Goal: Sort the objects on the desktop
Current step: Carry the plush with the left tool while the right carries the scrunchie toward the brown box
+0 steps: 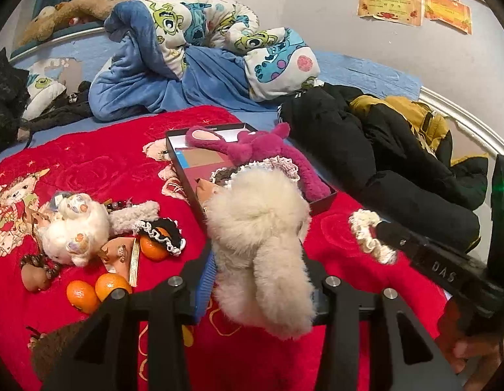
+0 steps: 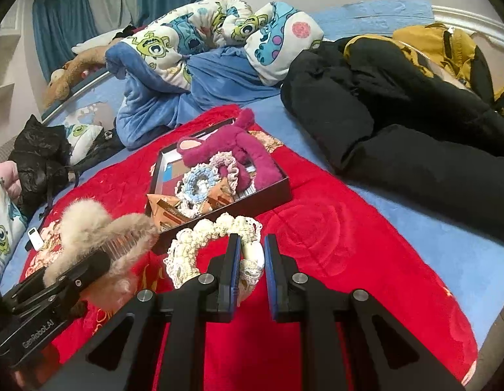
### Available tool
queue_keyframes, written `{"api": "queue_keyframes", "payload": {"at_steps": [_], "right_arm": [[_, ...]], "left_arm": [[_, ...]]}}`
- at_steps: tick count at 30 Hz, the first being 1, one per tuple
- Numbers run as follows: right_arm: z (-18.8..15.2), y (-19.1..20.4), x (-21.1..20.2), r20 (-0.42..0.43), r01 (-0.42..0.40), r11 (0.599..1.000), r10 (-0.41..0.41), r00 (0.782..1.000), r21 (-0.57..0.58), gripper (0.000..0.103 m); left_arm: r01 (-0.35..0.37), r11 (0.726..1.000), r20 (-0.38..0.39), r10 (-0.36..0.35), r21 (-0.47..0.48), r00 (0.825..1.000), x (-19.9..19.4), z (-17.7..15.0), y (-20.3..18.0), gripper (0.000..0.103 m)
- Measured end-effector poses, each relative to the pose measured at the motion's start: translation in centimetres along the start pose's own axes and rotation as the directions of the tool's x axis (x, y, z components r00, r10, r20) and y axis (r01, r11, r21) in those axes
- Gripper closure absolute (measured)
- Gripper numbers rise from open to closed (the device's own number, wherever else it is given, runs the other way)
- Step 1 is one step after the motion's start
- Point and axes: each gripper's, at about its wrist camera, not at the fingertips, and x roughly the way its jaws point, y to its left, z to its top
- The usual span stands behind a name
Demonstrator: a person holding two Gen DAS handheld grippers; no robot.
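The left gripper (image 1: 255, 280) clamps one fluffy cream hair clip (image 1: 261, 260) above the red blanket (image 1: 105, 163). The right gripper (image 2: 252, 270) pinches one cream scrunchie (image 2: 206, 238) just beside the black box (image 2: 252, 202). Three oranges (image 1: 111, 285) lie on the blanket.

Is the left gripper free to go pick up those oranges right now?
Probably not: the left gripper is shut on a fluffy cream hair clip. The oranges lie uncovered on the red blanket, but it must drop the clip first.
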Motion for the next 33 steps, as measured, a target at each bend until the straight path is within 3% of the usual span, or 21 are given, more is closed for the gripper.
{"api": "queue_keyframes", "payload": {"at_steps": [19, 26, 33], "right_arm": [[3.2, 0.9, 3.8, 0.012, -0.079, 0.995, 0.078, 0.997, 0.059, 0.088], [6.0, 0.7, 5.5, 0.040, -0.040, 0.999, 0.039, 0.998, 0.019, 0.088], [8.5, 1.2, 7.4, 0.061, -0.011, 1.000, 0.013, 0.998, -0.028, 0.088]], "left_arm": [[-0.015, 1.000, -0.026, 0.015, 0.005, 1.000, 3.5, 2.9, 0.6, 0.058], [-0.077, 0.995, 0.020, 0.076, 0.056, 0.997, 5.3, 6.5, 0.8, 0.058], [-0.089, 0.994, 0.029, 0.087, 0.057, 0.996, 8.2, 9.1, 2.3, 0.058]]}}
